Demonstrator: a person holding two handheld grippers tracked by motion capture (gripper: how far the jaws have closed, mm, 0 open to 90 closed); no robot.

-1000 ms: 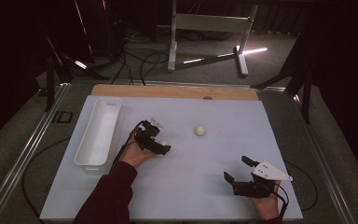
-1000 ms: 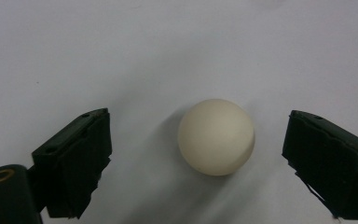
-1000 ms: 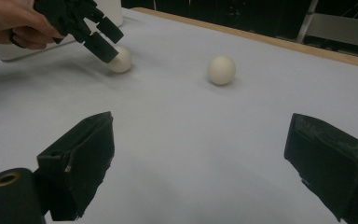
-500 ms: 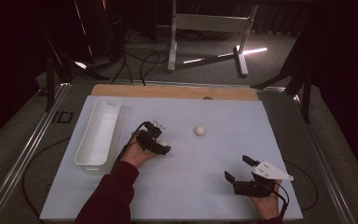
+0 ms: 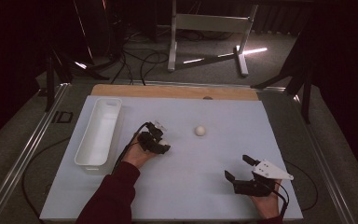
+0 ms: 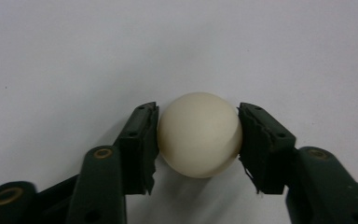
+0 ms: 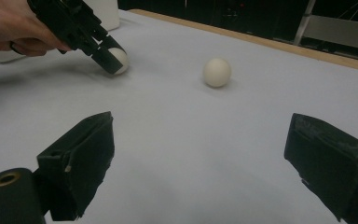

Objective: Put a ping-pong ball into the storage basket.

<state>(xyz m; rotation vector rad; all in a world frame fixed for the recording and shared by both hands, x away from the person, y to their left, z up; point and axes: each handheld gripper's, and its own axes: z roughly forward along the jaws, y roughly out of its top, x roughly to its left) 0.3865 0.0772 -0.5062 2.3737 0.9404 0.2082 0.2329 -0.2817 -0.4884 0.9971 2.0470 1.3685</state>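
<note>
No readable text, labels, brand names, numbers or signs appear on any surface or object in these views.

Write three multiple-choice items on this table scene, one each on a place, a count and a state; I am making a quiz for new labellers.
1. Where is the white tray?
A. left side of the mat
B. right side
C. near edge

2. How many cream balls are there?
A. one
B. two
C. three

3. How is the left hand-held gripper?
A. open over a bare mat
B. shut on a ball
C. inside the tray

Key: 1 A, the tray lies along the mat's left edge. 2 B, a held ball plus a loose ball. 3 B, both pads press the held ball.
</note>
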